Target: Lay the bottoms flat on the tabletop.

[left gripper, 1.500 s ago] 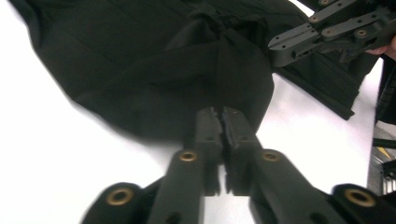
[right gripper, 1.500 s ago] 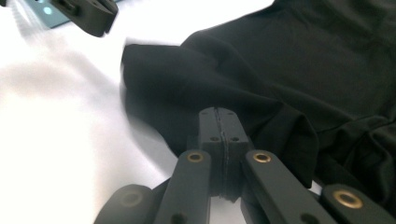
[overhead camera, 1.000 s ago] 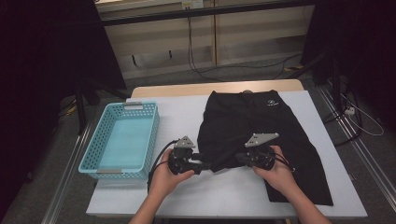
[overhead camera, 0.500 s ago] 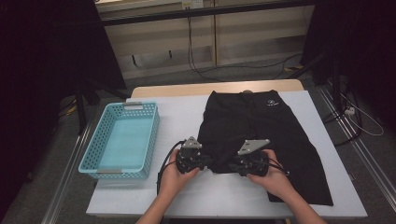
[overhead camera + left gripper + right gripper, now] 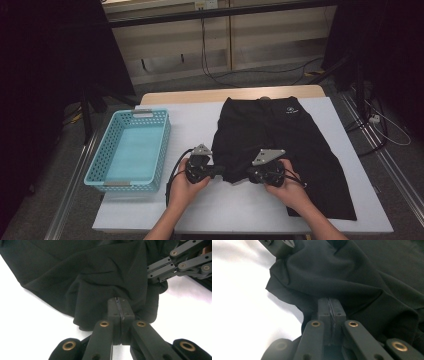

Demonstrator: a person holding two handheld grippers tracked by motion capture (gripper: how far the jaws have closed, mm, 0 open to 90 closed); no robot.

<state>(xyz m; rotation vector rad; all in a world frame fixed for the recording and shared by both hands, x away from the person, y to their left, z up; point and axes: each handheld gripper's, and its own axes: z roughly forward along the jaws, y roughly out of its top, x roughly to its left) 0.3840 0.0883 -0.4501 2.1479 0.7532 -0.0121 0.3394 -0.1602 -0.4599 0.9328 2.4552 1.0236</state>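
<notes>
Black shorts [image 5: 280, 135] lie flat on the white table [image 5: 200, 120], waistband away from me. Both grippers meet at the near left hem. My left gripper [image 5: 222, 172] has just been closing, and its pads now stand together with a fold of the shorts [image 5: 87, 277] pinched at the tip of the left gripper [image 5: 119, 302]. My right gripper [image 5: 241, 177] has also just been closing; in its own view the right gripper [image 5: 329, 305] is shut on bunched cloth of the shorts [image 5: 362, 277]. The two tips face each other a short way apart.
A light blue plastic basket [image 5: 165, 145] stands on the table's left side, next to my left hand. Bare white table [image 5: 235, 210] lies in front of the shorts. Dark stands and cables surround the table on the floor.
Both hands have drawn slightly closer together at the hem. The cloth between the two grippers has bunched up.
</notes>
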